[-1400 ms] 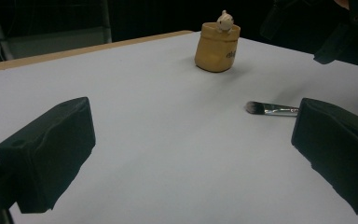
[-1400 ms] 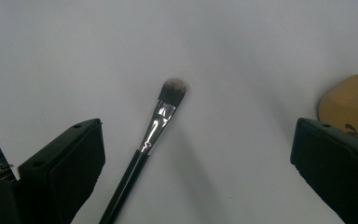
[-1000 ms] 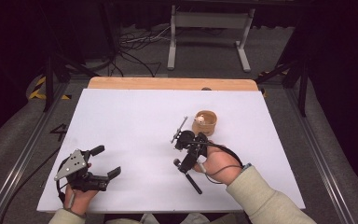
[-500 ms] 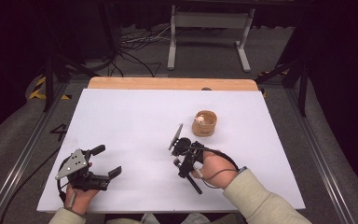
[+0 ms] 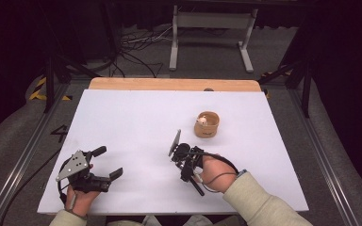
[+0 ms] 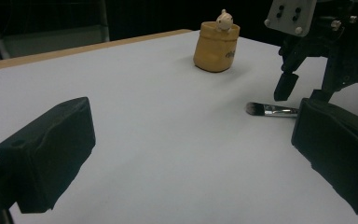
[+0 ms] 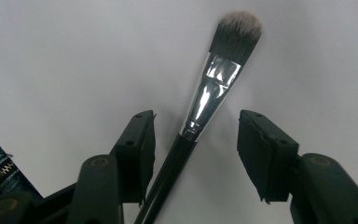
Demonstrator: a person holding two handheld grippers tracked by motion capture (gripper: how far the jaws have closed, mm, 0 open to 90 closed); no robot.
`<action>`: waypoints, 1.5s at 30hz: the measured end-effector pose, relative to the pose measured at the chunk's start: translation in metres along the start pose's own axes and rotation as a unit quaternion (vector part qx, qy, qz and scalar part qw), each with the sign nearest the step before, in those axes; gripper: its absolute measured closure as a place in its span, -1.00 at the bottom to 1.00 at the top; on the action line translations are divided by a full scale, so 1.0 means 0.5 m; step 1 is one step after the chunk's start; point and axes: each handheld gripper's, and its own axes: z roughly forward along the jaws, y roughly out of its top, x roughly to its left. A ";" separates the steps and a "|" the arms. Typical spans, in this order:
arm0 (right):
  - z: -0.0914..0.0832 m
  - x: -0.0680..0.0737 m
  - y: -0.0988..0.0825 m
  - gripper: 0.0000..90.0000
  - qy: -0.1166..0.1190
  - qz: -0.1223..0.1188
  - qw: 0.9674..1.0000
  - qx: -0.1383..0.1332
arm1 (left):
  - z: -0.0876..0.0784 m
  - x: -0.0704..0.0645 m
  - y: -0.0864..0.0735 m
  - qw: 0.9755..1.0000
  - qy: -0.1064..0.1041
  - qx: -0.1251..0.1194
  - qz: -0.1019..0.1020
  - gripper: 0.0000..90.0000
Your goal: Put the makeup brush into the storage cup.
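Observation:
A make-up brush (image 7: 214, 84) with a black handle, silver ferrule and dark bristles lies flat on the white table top (image 5: 136, 122). My right gripper (image 7: 196, 123) points down over it, and its jaws have just been closing. The handle lies between them, close to the left pad, with neither pad pressing on it. In the high view the right gripper (image 5: 183, 162) covers the brush head and the handle end (image 5: 199, 189) sticks out toward the person. My left gripper (image 5: 109, 161) rests open and empty at the front left. The left gripper view has the brush (image 6: 270, 110) under the right gripper (image 6: 304, 93).
A small yellow pot (image 5: 206, 125) holding a little pale figure (image 6: 224, 19) stands behind the right gripper, to its right. A wooden strip (image 5: 169, 84) runs along the table's far edge. Metal stand legs and cables lie on the floor beyond.
The right gripper has come down and toward the person, away from the pot, settling over the brush. Its jaws have narrowed around the handle. The left gripper has not moved.

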 end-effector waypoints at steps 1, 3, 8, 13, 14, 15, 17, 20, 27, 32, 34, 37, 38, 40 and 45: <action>0.001 0.000 0.000 0.10 0.000 0.000 1.000 0.001 | -0.001 0.000 0.001 1.000 0.000 0.001 0.002 -1.00; 0.003 0.002 0.001 0.15 -0.001 -0.002 1.000 0.006 | -0.001 0.000 0.001 1.000 -0.001 -0.001 0.005 -1.00; 0.011 0.005 0.002 0.30 -0.004 -0.003 1.000 0.016 | -0.001 0.001 0.001 1.000 0.000 0.000 0.007 -1.00; 0.017 0.007 0.003 0.45 -0.006 -0.005 1.000 0.023 | -0.001 0.001 0.001 1.000 0.000 -0.001 0.005 -1.00; 0.017 0.007 0.003 0.47 -0.007 -0.004 1.000 0.022 | -0.002 0.001 0.001 1.000 0.000 -0.001 0.004 -1.00; 0.017 0.007 0.003 0.50 -0.008 -0.003 1.000 0.023 | -0.002 0.001 0.001 1.000 0.000 -0.001 0.003 -1.00; 0.017 0.007 0.003 0.57 -0.010 -0.002 1.000 0.023 | -0.002 0.001 0.001 1.000 0.001 -0.001 0.004 -1.00; 0.017 0.008 0.003 0.63 -0.011 -0.002 1.000 0.022 | -0.002 0.001 0.001 1.000 0.001 -0.001 0.004 -1.00; 0.017 0.012 0.004 0.74 -0.014 0.001 1.000 0.025 | -0.002 0.001 0.001 1.000 0.001 0.000 0.004 -1.00; 0.015 0.013 0.005 0.74 -0.010 0.000 1.000 0.024 | -0.002 0.002 0.000 1.000 0.002 0.001 0.006 -1.00; 0.008 0.013 0.004 0.74 -0.011 -0.001 1.000 0.018 | -0.002 0.001 0.000 1.000 0.002 0.000 0.004 -1.00; -0.006 0.012 0.002 0.74 -0.013 -0.005 1.000 0.007 | -0.002 0.001 0.000 1.000 0.002 0.001 0.005 -1.00; -0.011 0.012 0.002 0.74 -0.013 -0.008 1.000 0.004 | -0.002 0.001 0.000 1.000 0.002 0.001 0.004 -1.00; -0.021 0.011 0.000 0.74 -0.011 -0.008 1.000 -0.005 | -0.002 0.002 0.001 1.000 0.003 0.001 0.005 -1.00; -0.045 0.008 -0.005 0.74 -0.008 -0.015 0.999 -0.035 | -0.002 0.002 0.001 1.000 0.003 0.001 0.006 -1.00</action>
